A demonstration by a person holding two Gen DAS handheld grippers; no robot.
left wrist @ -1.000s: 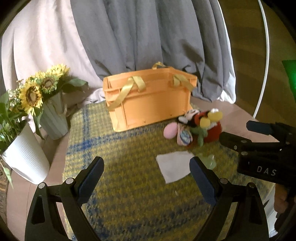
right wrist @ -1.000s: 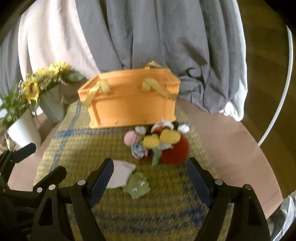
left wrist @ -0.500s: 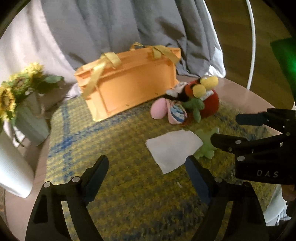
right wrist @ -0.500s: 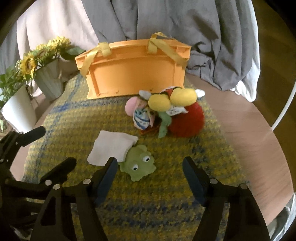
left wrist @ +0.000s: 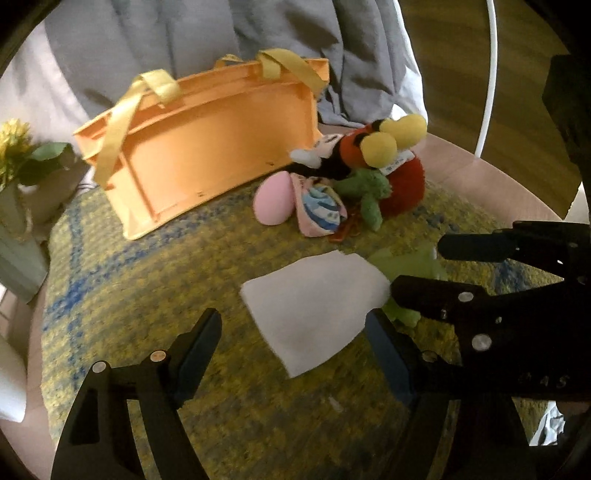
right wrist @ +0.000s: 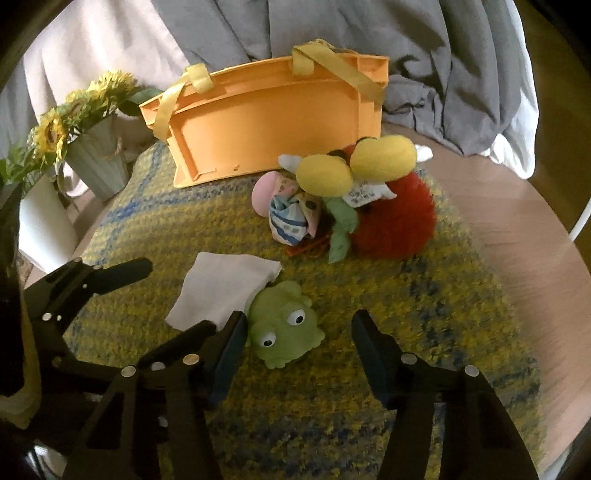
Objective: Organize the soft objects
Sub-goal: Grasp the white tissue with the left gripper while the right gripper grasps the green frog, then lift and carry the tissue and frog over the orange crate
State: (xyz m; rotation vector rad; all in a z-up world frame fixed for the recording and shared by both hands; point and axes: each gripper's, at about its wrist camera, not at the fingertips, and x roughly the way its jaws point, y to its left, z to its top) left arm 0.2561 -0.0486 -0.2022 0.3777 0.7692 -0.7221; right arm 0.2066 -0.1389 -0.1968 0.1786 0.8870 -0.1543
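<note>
Soft toys lie on a yellow-and-blue woven mat (right wrist: 443, 295) that covers a round wooden table (right wrist: 524, 221). Nearest the grippers, a small green frog (right wrist: 284, 326) with bulging white eyes lies with a flat white cloth (right wrist: 221, 291) draped over its far side. Farther back, a heap sits just in front of an orange basket (right wrist: 266, 125) with yellow ribbon handles: a red fuzzy plush (right wrist: 395, 225) with two yellow pads on top, a green limb-shaped piece hanging from it, a pink egg-shaped toy (right wrist: 263, 192), and a patterned pink-and-blue cloth pouch (right wrist: 291, 216).

The right gripper (right wrist: 295, 343) hangs low over the frog, its jaws closing with the frog partly between them; the left-hand finger looks right against the frog's side while the other stands clear of it, so no grip yet. The left gripper (left wrist: 291, 339) is closing too, with the near corner of the white cloth between its jaws but not pressed.

Only the right wrist view shows the frog's face and eyes, plus a sunflower bunch (right wrist: 74, 110) in a pale ribbed vase. In the left wrist view the frog (left wrist: 406, 266) is mostly hidden behind the cloth (left wrist: 314, 302) and the dark body of the right gripper (left wrist: 421, 273); this view shows the cloth's whole outline and the pink toy's rounded side more plainly. Grey and white fabric (left wrist: 295, 33) hangs behind the basket.
</note>
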